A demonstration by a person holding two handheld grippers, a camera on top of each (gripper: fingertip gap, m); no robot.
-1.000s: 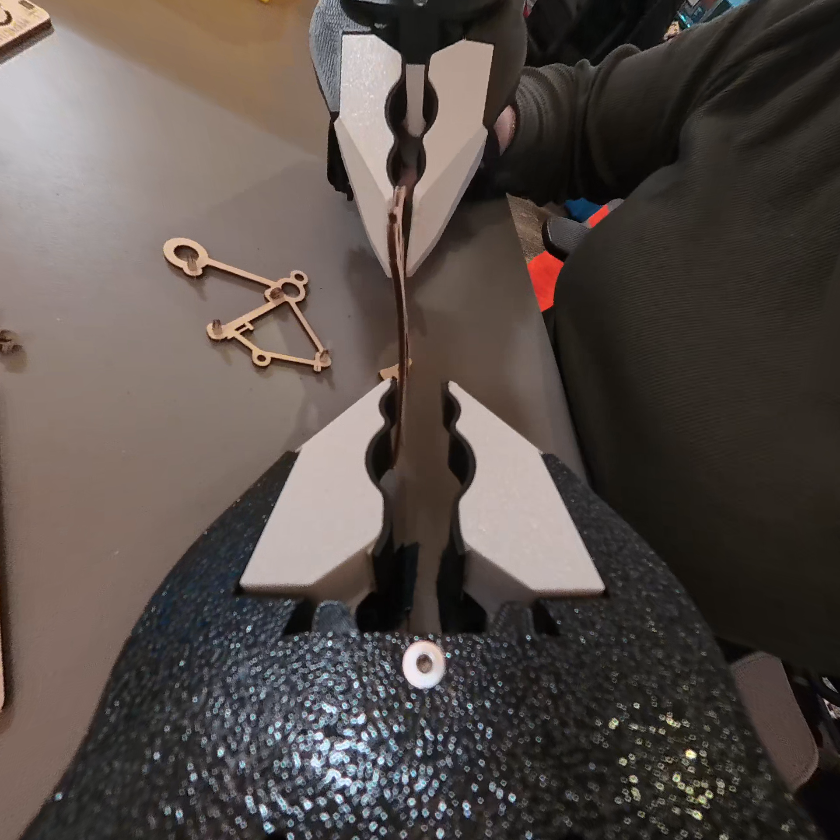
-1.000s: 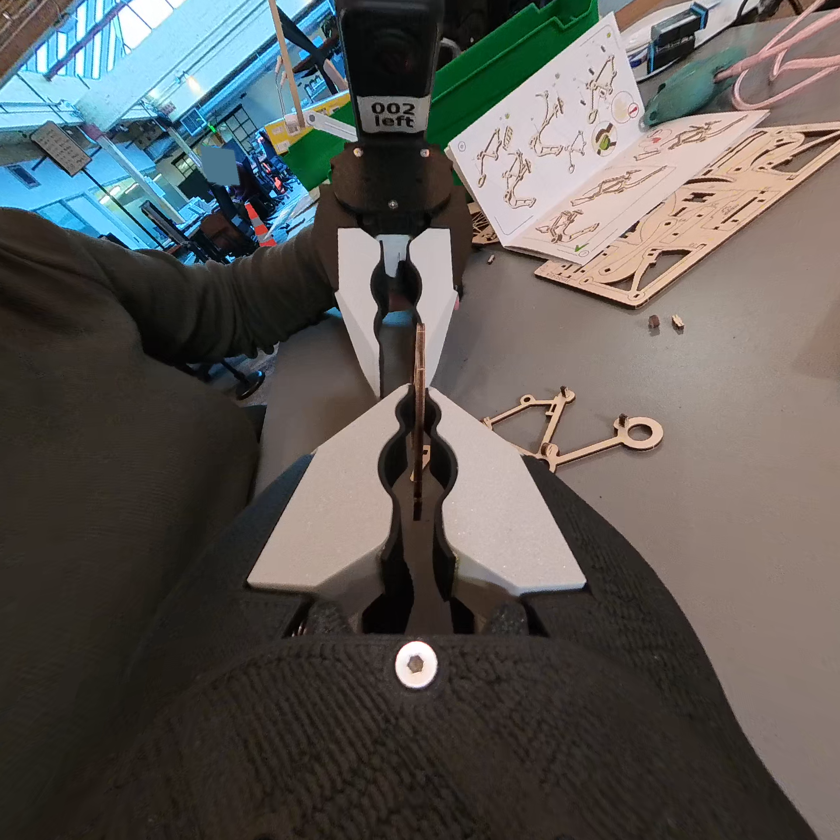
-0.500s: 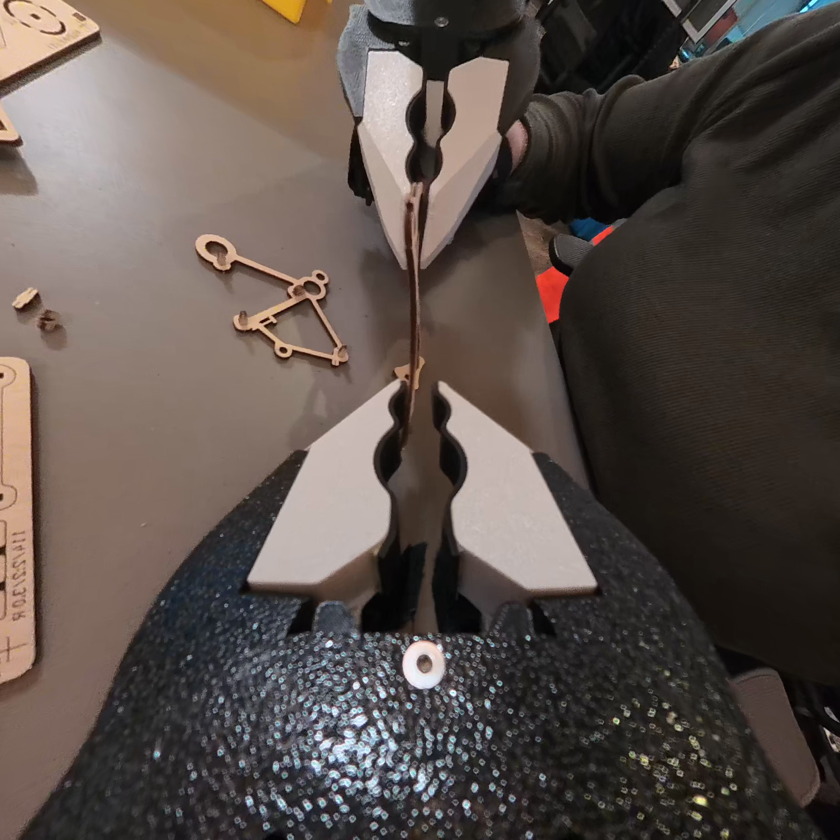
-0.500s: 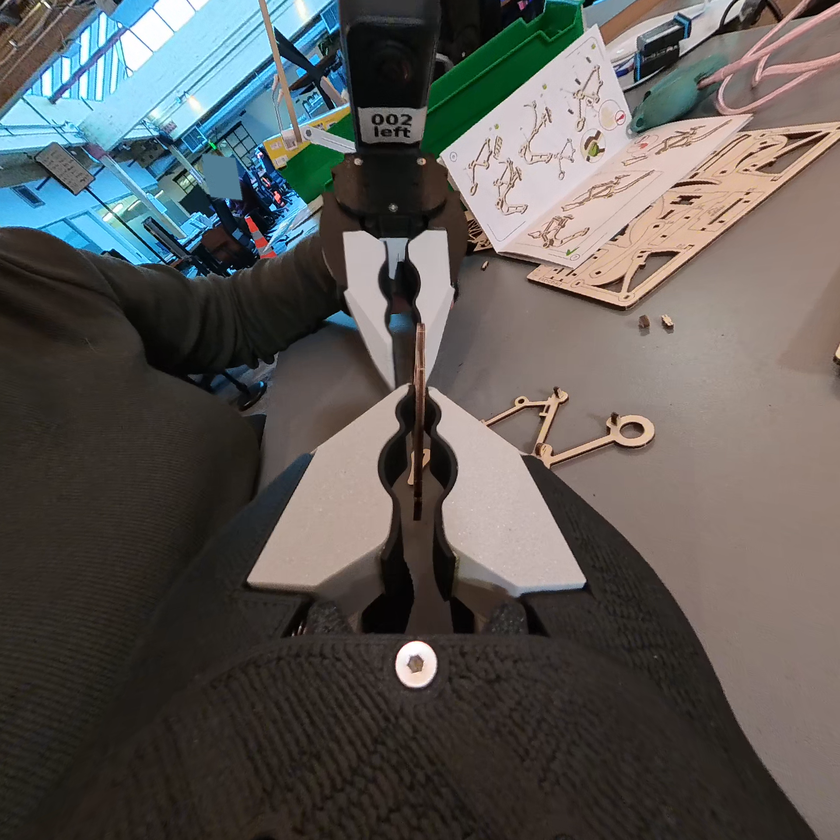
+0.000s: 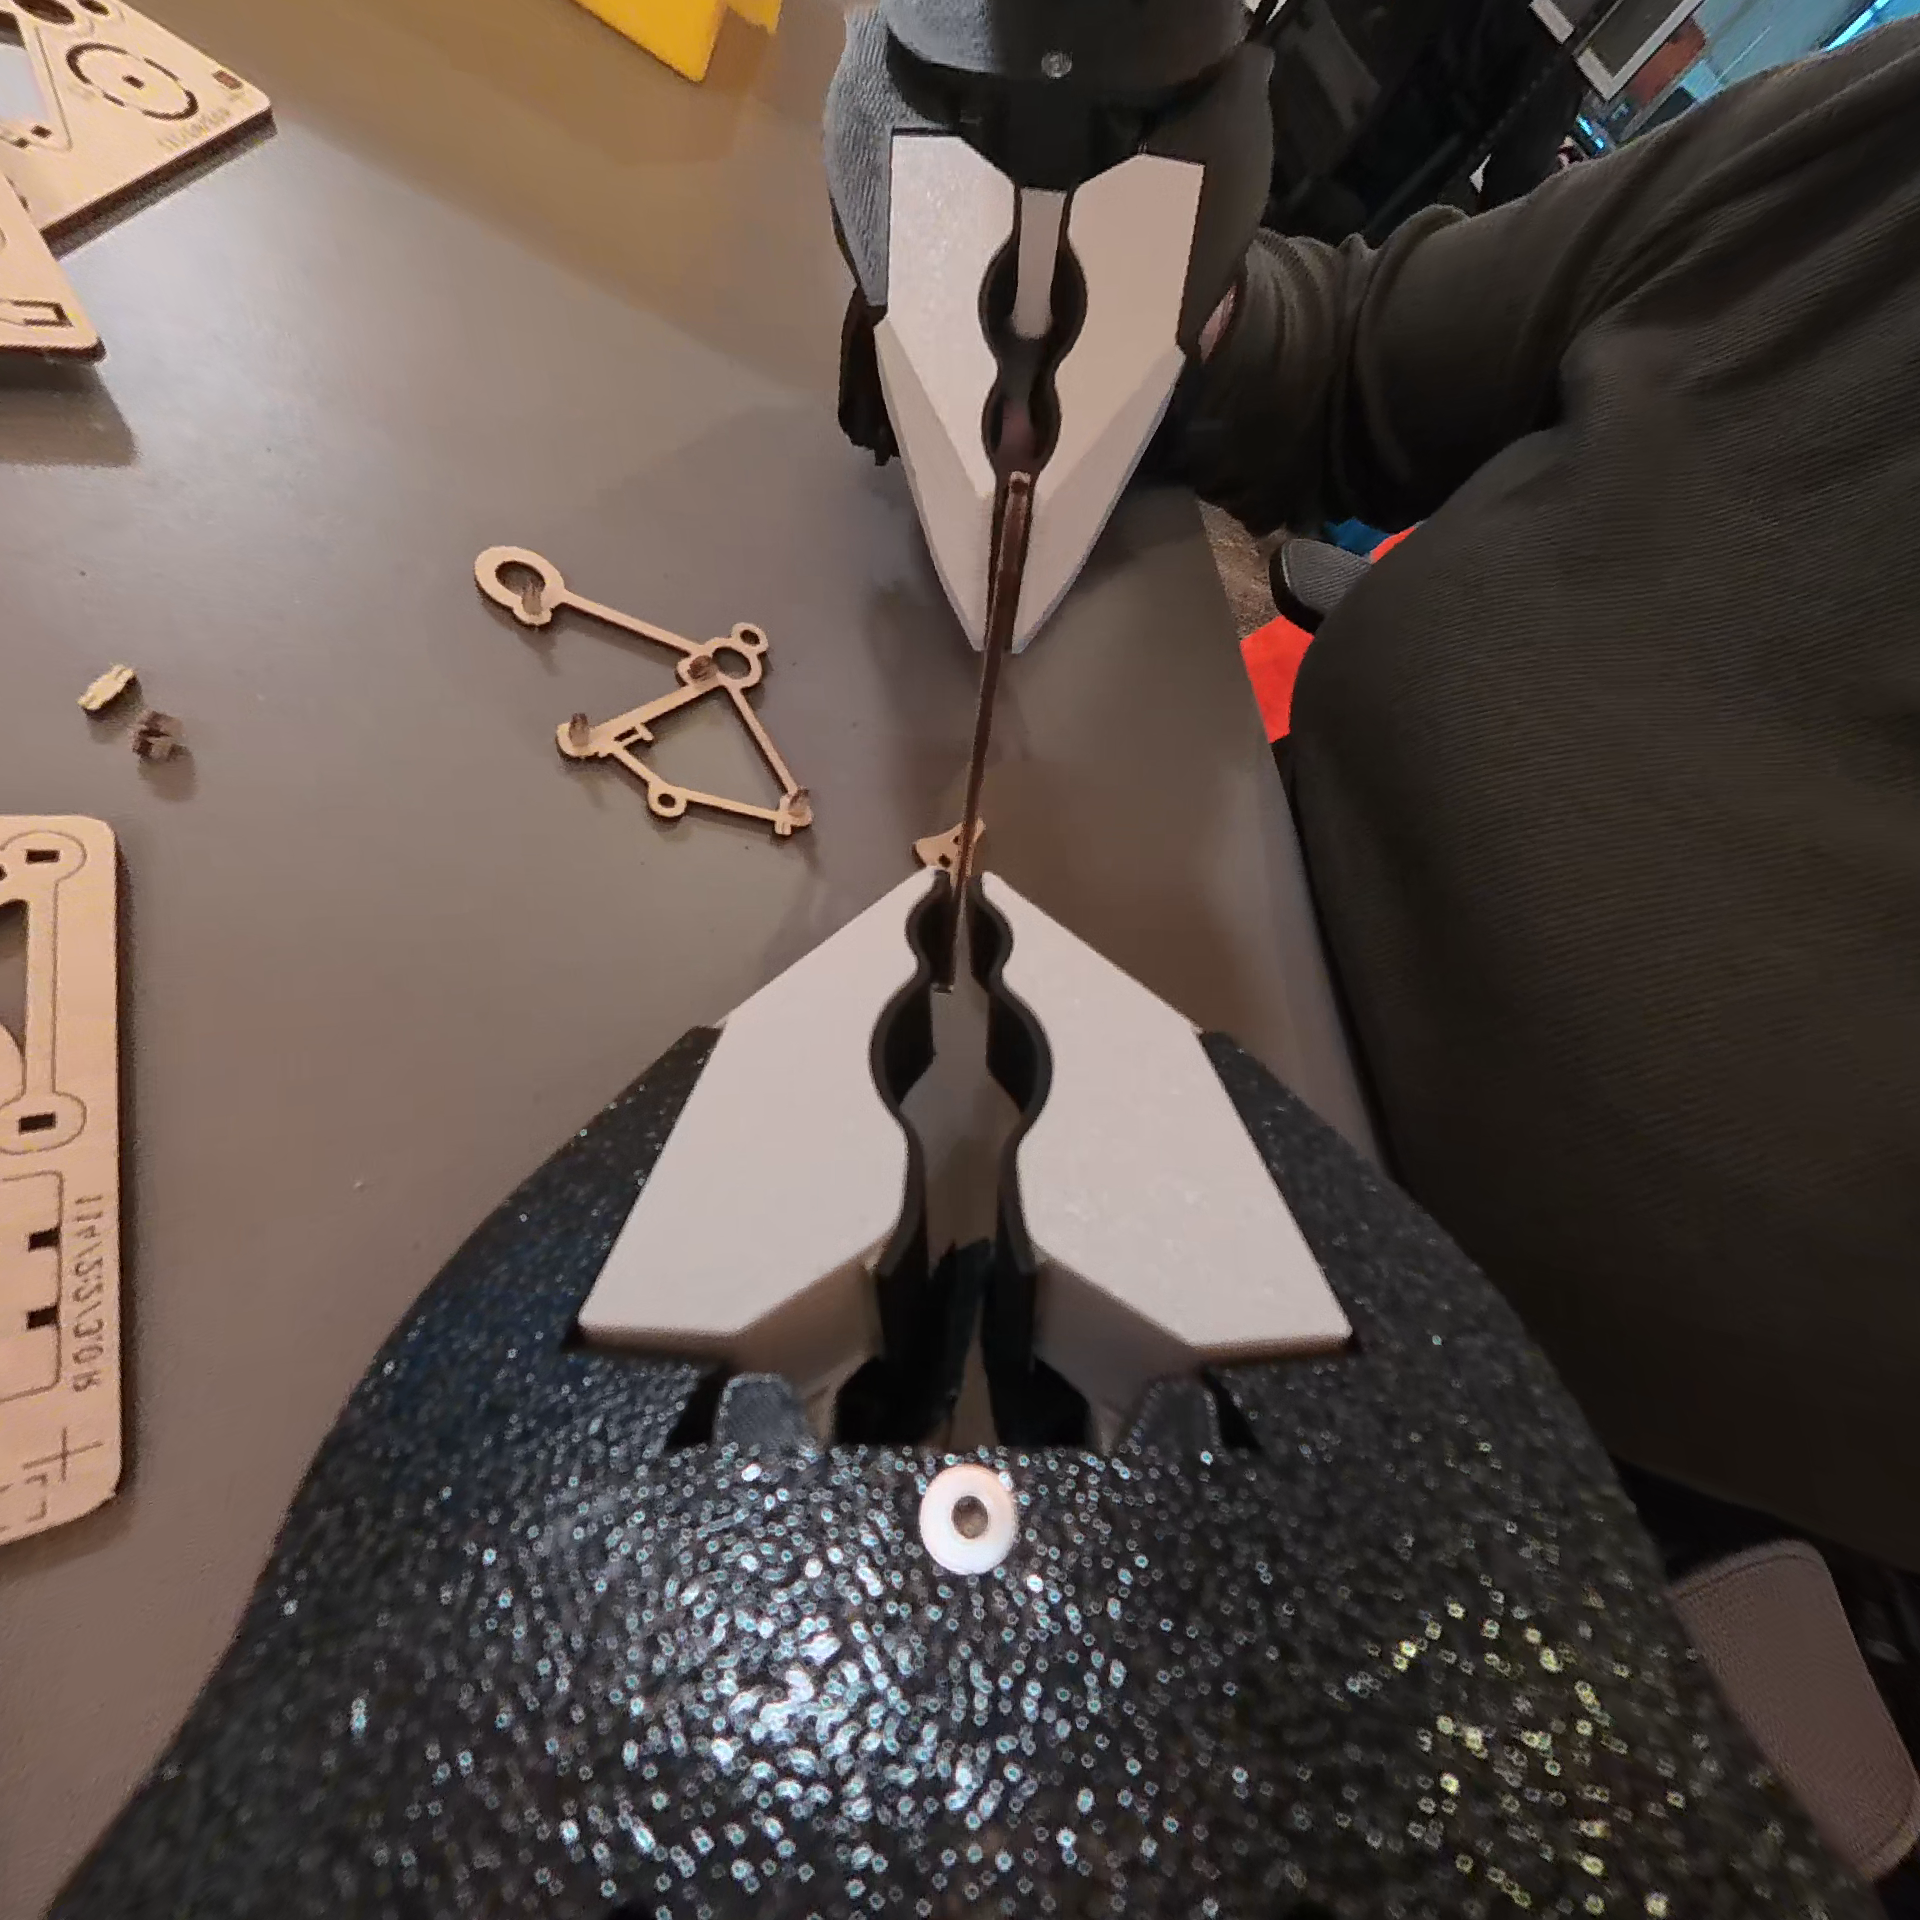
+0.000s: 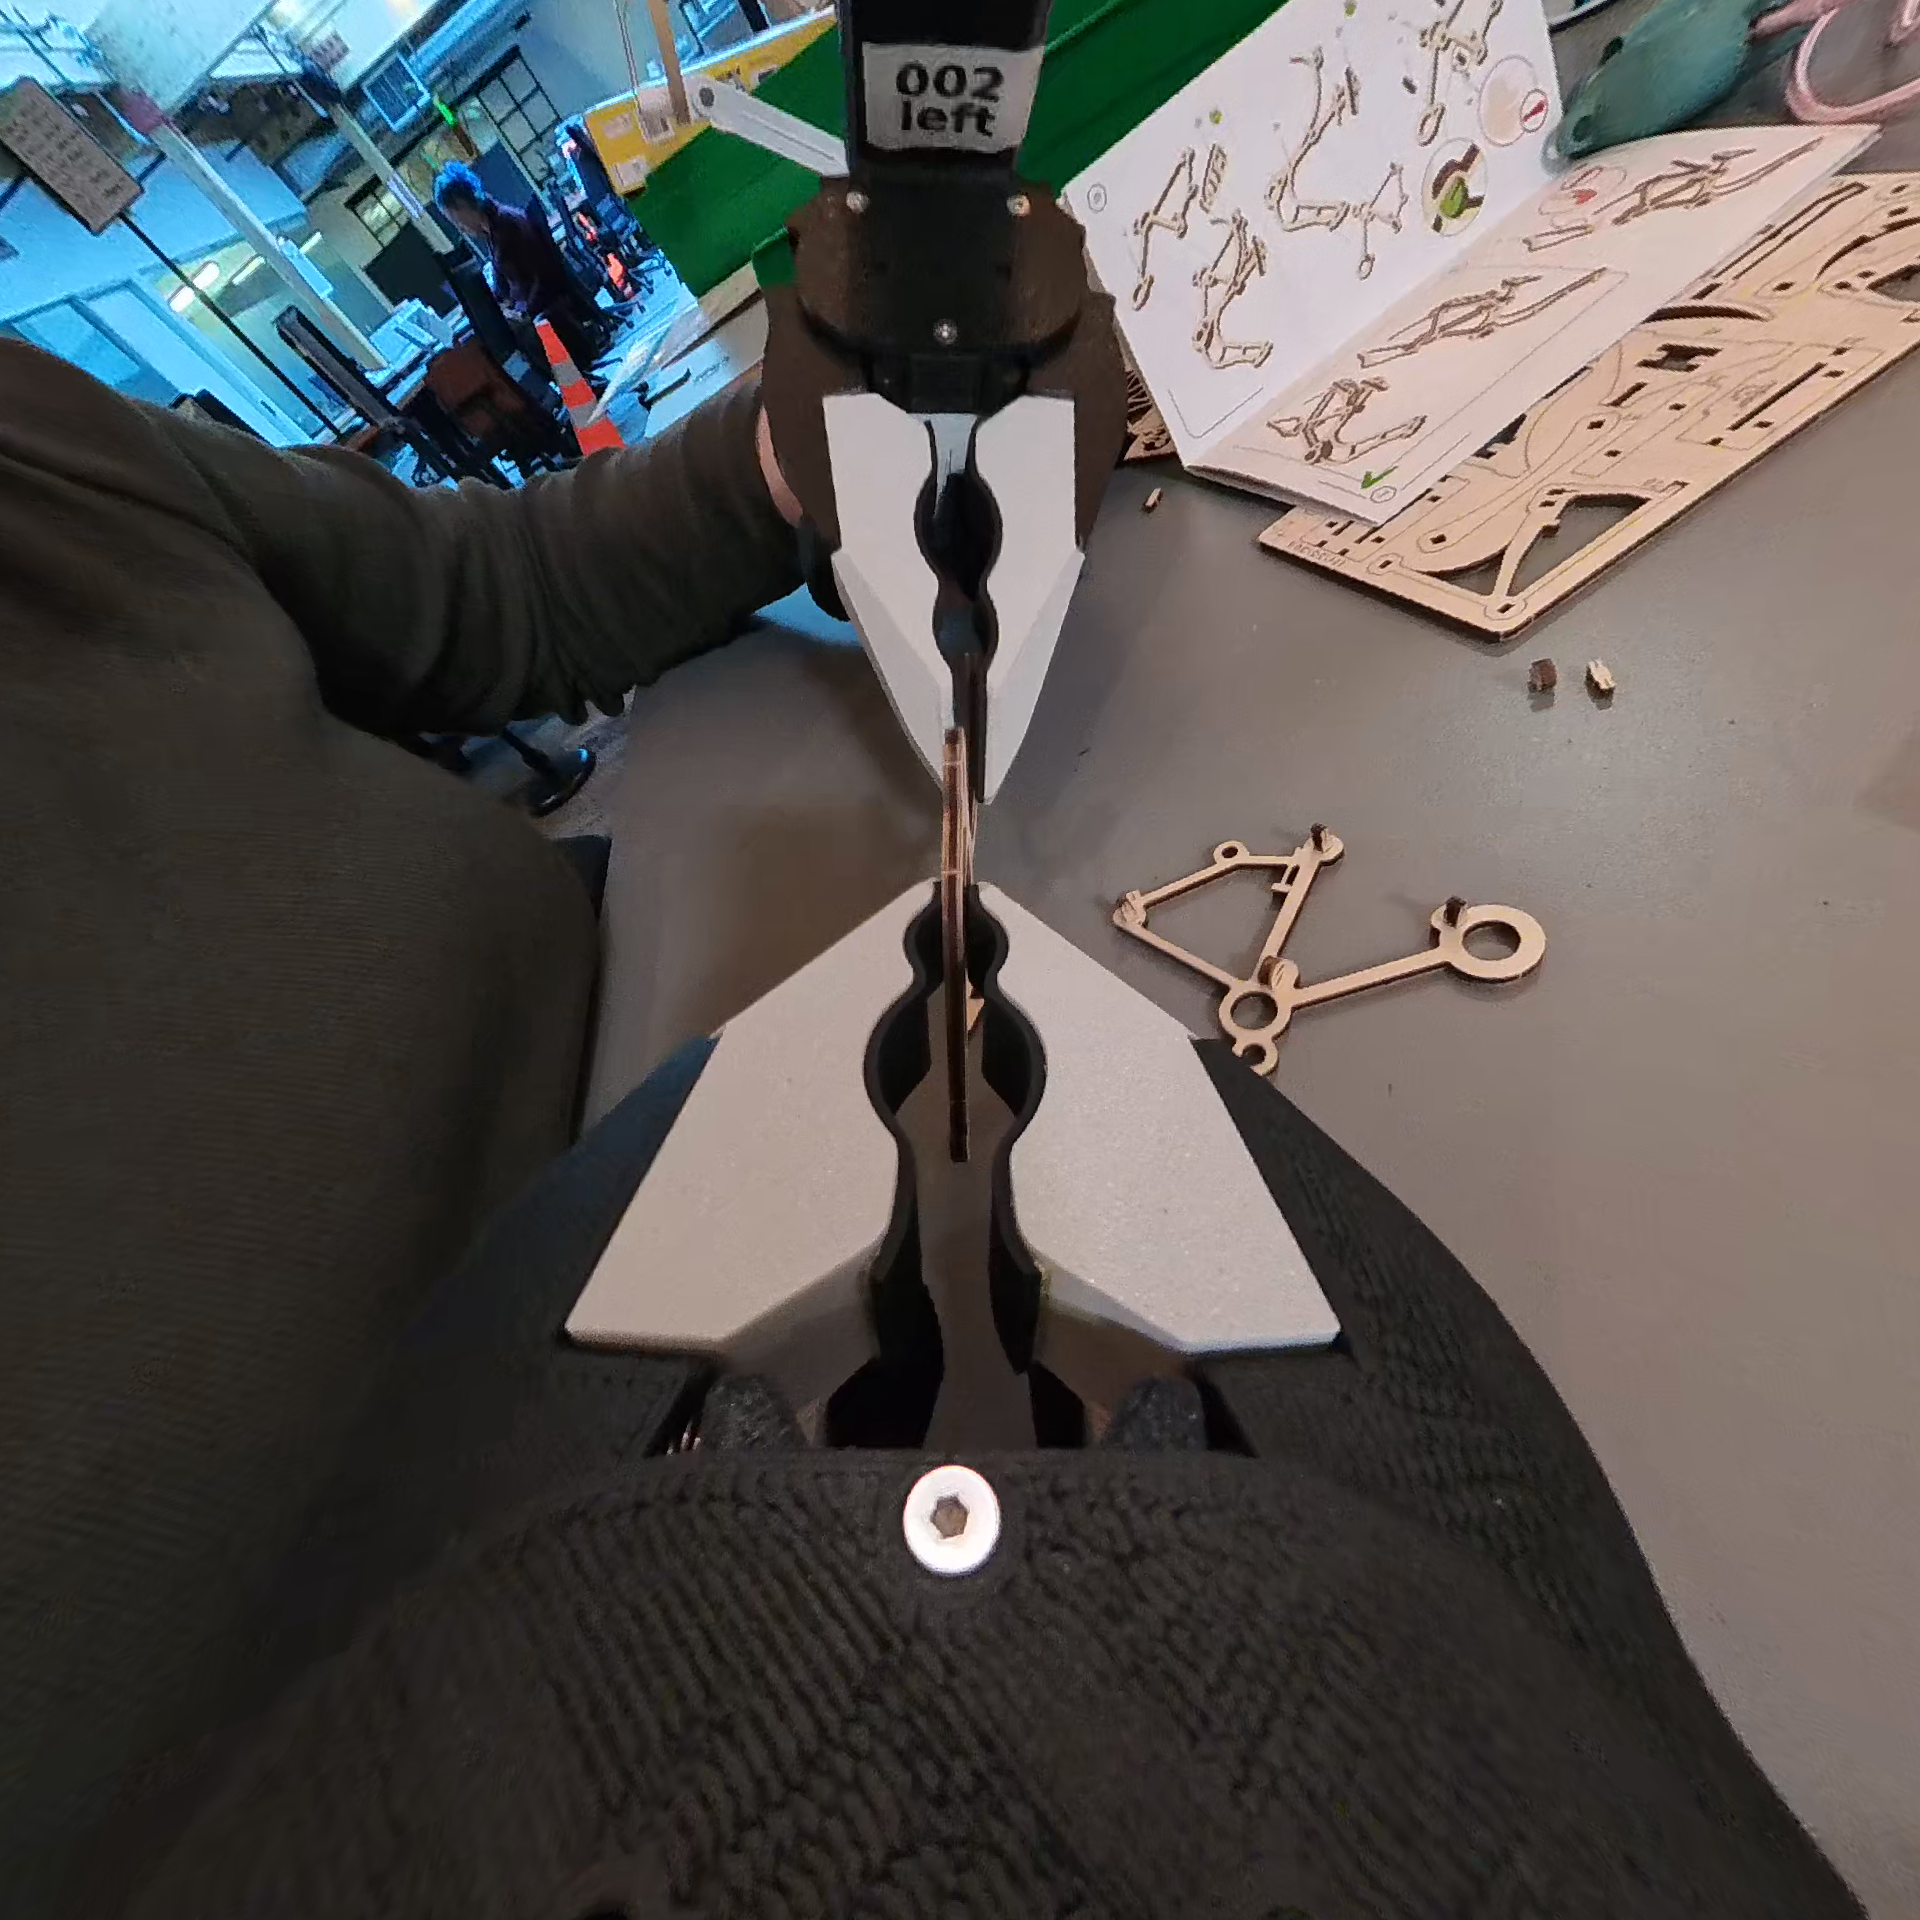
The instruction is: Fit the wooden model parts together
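Note:
A thin wooden part (image 5: 987, 727), seen edge-on, spans between my two grippers above the grey table. My left gripper (image 5: 958, 883) has its tips nearly together on the part's near end. My right gripper (image 5: 1000, 639) faces it and is shut on the far end. In the right wrist view the part (image 6: 952, 831) runs from my right gripper (image 6: 956, 896) to the left gripper (image 6: 968, 774), where a darker strip lies beside it. I cannot tell whether this is one part or two. An assembled wooden linkage (image 5: 675, 696) lies flat on the table, also in the right wrist view (image 6: 1320, 945).
Cut-out wooden sheets (image 5: 52, 1143) (image 6: 1621, 457), an open instruction booklet (image 6: 1351, 260) and two tiny wooden bits (image 5: 135, 717) (image 6: 1569, 675) lie on the table. A green bin (image 6: 727, 208) stands behind. The person's dark sleeve and body (image 5: 1610, 831) sit at the table edge. Some 5 centimeters of space lies between my two pairs of fingers.
My left gripper's jaws have narrowed from clearly open onto the wooden part. The right gripper has kept its hold. Both grippers shifted slightly over the table.

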